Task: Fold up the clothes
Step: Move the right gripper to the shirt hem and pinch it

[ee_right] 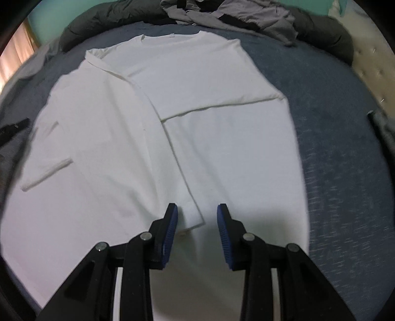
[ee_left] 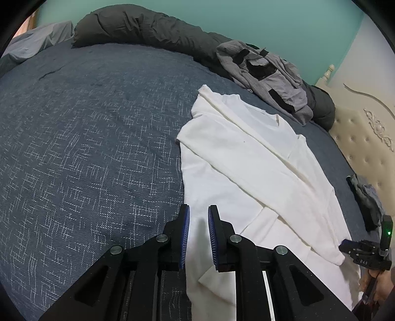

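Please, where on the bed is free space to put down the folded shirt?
The blue bedspread lies bare between the white shirt and the dark rolled duvet. It is crowded near the headboard, where grey clothes are piled.

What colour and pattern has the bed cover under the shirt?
The bed cover is dark blue with a white woven crosshatch, clearest in the left wrist view.

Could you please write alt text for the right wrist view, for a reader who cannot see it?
A white T-shirt, partly folded, lies flat on a blue bedspread. The right gripper hovers open above its lower part; grey clothes lie behind.
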